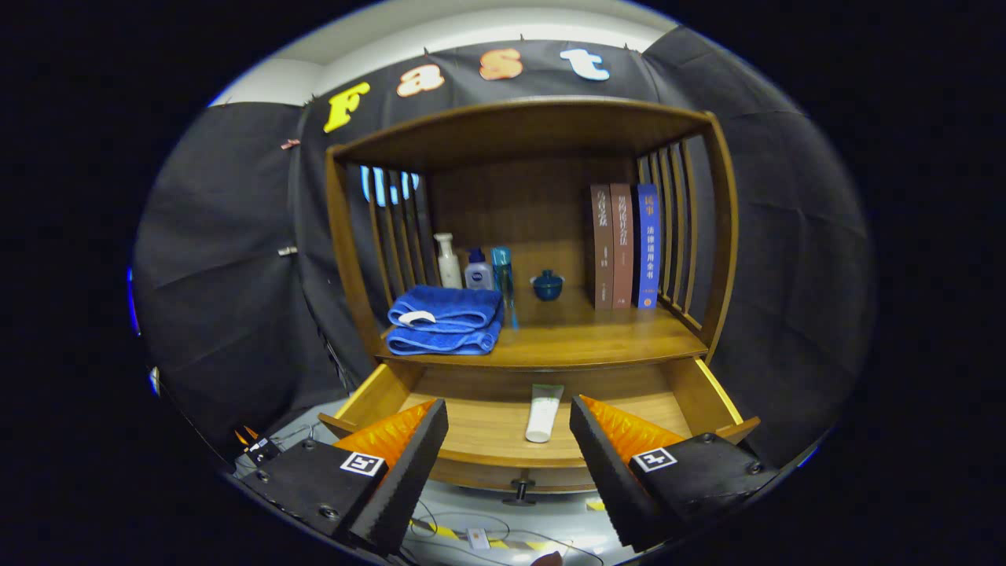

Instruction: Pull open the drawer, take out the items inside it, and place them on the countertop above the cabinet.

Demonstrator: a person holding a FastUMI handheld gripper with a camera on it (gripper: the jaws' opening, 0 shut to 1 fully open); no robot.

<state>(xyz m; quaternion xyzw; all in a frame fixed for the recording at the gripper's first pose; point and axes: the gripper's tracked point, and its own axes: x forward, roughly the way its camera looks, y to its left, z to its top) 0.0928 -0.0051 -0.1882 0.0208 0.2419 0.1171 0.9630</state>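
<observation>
Drawer open, tube inside.
Gripper held level before the drawer front, fingers spread wide, gripping nothing; tube lies on the drawer floor between and just beyond the fingertips, below the desk with towel.

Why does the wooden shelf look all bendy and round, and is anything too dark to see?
In the gripper view, the fisheye lens bows the cabinet; its posts are really straight. Light is even on the countertop, so the towel, books and the tube in the open drawer look sharp. The open gripper is close, and the cabinet's back corners are dim.
</observation>
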